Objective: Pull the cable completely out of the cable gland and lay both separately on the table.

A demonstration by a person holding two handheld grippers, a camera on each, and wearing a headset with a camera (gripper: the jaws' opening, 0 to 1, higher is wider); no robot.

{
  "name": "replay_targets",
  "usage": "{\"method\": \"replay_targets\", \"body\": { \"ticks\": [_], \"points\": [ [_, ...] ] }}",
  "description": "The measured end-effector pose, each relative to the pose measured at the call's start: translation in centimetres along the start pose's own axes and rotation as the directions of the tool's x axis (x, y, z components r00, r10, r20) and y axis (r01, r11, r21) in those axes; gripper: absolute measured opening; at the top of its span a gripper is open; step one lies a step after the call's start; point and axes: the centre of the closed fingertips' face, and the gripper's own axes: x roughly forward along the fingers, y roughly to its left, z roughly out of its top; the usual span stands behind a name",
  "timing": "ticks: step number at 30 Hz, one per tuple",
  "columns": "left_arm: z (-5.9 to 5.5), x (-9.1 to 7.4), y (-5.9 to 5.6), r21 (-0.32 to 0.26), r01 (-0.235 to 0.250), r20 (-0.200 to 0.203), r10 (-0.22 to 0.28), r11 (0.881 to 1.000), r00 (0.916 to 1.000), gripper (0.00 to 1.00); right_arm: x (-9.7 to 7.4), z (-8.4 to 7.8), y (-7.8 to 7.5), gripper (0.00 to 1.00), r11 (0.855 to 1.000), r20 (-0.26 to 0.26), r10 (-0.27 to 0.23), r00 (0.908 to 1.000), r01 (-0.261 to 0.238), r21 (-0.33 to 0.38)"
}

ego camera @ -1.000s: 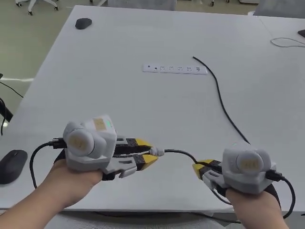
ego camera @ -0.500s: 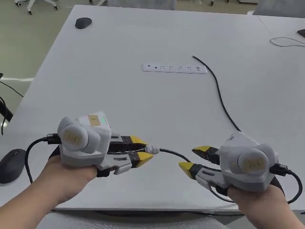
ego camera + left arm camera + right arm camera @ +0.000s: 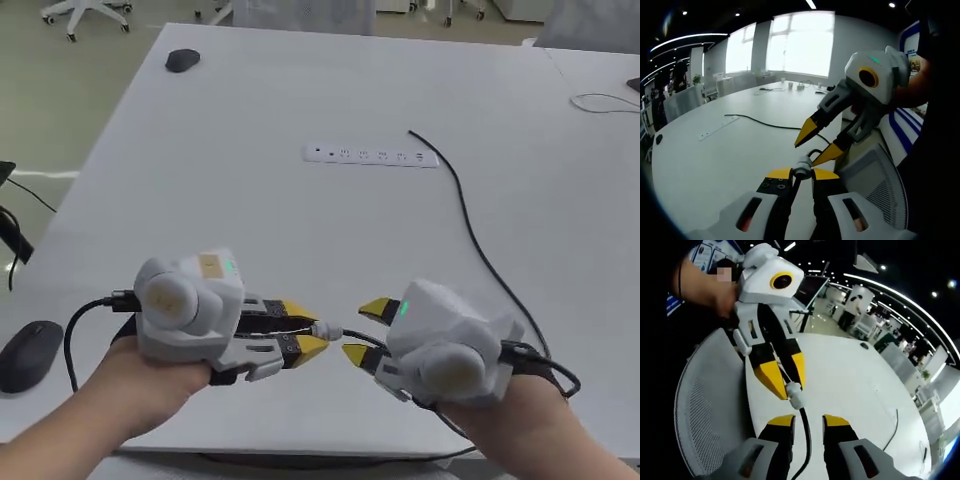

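Got the cable gland (image 3: pixel 322 330) pinched at the very tips of the left gripper (image 3: pixel 308 327), narrow gap, clamped on the pale body, held in the air over the near edge of the table (image 3: pixel 250 180). Trace the cable (image 3: pixel 350 337) out of the gland's nose to the right, straight into the right gripper (image 3: pixel 365 331). Reads as one line: long axis left-to-right along the table's near edge, tips facing tips, almost nose to nose. Have the right gripper spread wide, straddling the cable just beside the gland, apparently touching neither; check the right gripper view for the cable (image 3: pixel 806 437) passing between the two open yellow tips, with the gland (image 3: pixel 794 392) just ahead. Nearer hand for the cable: right, already around it. Left hand level, pointing right, low over the table edge; right hand rolled over, pointing left and a bit up, wrist off the near edge. Judging next: close right on the cable a little back from the gland, then pull right along that axis while keeping left fixed. Watch for nipping the gland instead of the cable, and for slip on the thin jacket. Cannot tell whether the black lead (image 3: pixel 470 225) lying across the table near the power strip (image 3: pixel 370 156) is the same run. Not yet laying anything down.
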Motion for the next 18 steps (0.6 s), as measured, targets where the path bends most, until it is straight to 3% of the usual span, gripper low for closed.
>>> {"method": "replay_targets", "body": {
  "ticks": [5,14,18],
  "points": [
    [-0.2,0.2,-0.3,0.002,0.008,-0.008,-0.008,1.0,0.9999,0.15,0.1,0.1,0.2,0.12,1.0,0.005,0.009,0.9999,-0.009,0.005],
    [-0.4,0.4,-0.4,0.0,0.009,-0.02,-0.009,1.0,0.9998,0.15,0.3,-0.1,1.0,0.01,0.998,-0.001,0.039,0.9993,-0.039,-0.054],
    [-0.5,0.5,-0.5,0.0,0.011,-0.025,-0.011,1.0,0.9996,0.15,0.3,-0.3,1.1,0.0,0.997,-0.004,0.045,0.999,-0.045,-0.06]
  ]
}}
